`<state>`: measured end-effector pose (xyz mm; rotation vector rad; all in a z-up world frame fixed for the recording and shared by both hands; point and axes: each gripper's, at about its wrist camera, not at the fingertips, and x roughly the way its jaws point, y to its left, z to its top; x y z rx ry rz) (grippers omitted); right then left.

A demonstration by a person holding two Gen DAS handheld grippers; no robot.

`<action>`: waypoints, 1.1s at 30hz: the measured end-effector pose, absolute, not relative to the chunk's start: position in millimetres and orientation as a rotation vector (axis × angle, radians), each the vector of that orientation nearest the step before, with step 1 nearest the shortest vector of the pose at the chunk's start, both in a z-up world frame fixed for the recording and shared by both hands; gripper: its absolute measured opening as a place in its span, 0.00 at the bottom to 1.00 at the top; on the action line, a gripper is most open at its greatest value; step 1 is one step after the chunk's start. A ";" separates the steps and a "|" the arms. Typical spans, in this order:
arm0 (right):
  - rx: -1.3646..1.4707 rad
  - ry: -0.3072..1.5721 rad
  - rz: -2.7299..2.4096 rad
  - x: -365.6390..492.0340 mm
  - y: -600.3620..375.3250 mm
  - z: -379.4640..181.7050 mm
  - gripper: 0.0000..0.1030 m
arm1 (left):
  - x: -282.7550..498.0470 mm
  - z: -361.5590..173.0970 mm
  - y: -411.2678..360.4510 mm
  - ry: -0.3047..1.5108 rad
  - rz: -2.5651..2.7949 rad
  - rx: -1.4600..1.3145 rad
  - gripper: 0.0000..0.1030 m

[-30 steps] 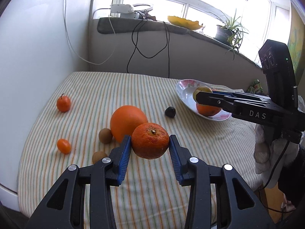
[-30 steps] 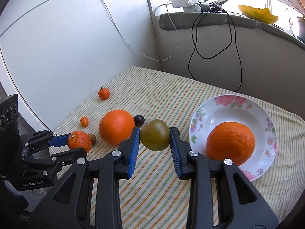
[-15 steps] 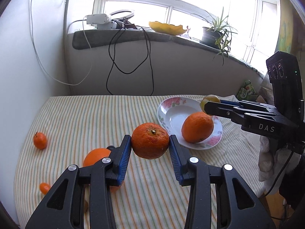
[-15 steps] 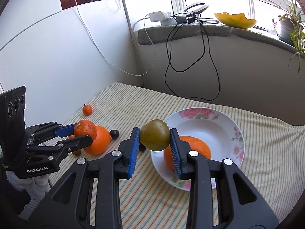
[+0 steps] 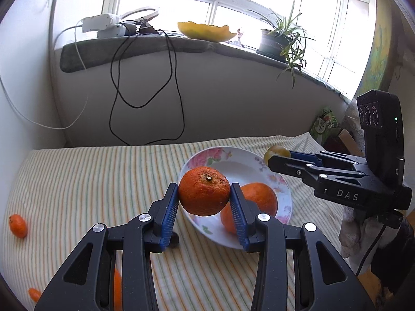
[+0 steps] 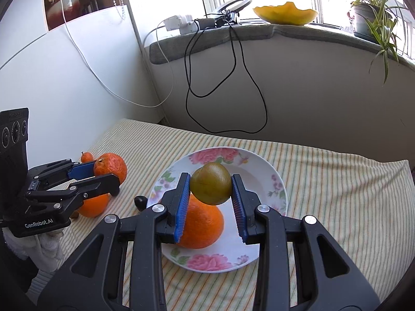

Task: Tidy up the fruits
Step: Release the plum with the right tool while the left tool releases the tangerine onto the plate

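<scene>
Left wrist view: the left gripper (image 5: pixel 204 199) clamped a tangerine (image 5: pixel 204 191) above the plate (image 5: pixel 282 194). The right gripper (image 6: pixel 210 192) clamped a green fruit (image 6: pixel 210 183).

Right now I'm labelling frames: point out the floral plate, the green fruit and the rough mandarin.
floral plate (image 6: pixel 278 181), right wrist view, right rim.
green fruit (image 6: pixel 211 182), right wrist view, front face.
rough mandarin (image 5: pixel 203 194), left wrist view, front face.

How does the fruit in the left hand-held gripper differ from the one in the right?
The tangerine in the left hand-held gripper is orange with rough, pitted skin; the green fruit in the right hand-held gripper is olive-green and smooth. The tangerine shows a stem scar on top; the green fruit shows a crease. Both are roundish, clamped between blue pads, and held above the plate.
</scene>
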<state>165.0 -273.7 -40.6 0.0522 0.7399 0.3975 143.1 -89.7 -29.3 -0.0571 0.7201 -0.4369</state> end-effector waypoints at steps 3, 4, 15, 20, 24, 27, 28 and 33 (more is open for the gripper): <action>0.058 0.749 0.388 173.3 -281.0 -45.9 0.32 | 156.5 -32.9 -99.8 0.738 -0.448 -0.056 0.37; 0.064 0.753 0.386 176.3 -283.7 -47.8 0.32 | 161.1 -34.7 -102.6 0.745 -0.451 -0.057 0.37; 0.069 0.791 0.379 203.1 -291.5 -68.0 0.32 | 200.1 -48.9 -121.2 0.818 -0.474 -0.067 0.37; 0.060 0.806 0.379 210.0 -288.0 -72.8 0.32 | 210.7 -53.5 -127.1 0.841 -0.479 -0.060 0.37; 0.050 0.815 0.374 213.2 -285.2 -75.4 0.32 | 215.7 -56.6 -132.9 0.856 -0.487 -0.046 0.37; 0.049 0.821 0.368 217.6 -283.9 -76.7 0.32 | 217.0 -58.7 -136.6 0.864 -0.488 -0.038 0.37; 0.048 0.821 0.365 217.9 -284.0 -76.9 0.32 | 217.2 -59.5 -137.1 0.865 -0.488 -0.037 0.37; 0.039 0.824 0.360 219.1 -283.7 -77.8 0.32 | 220.1 -62.3 -138.6 0.875 -0.491 -0.039 0.37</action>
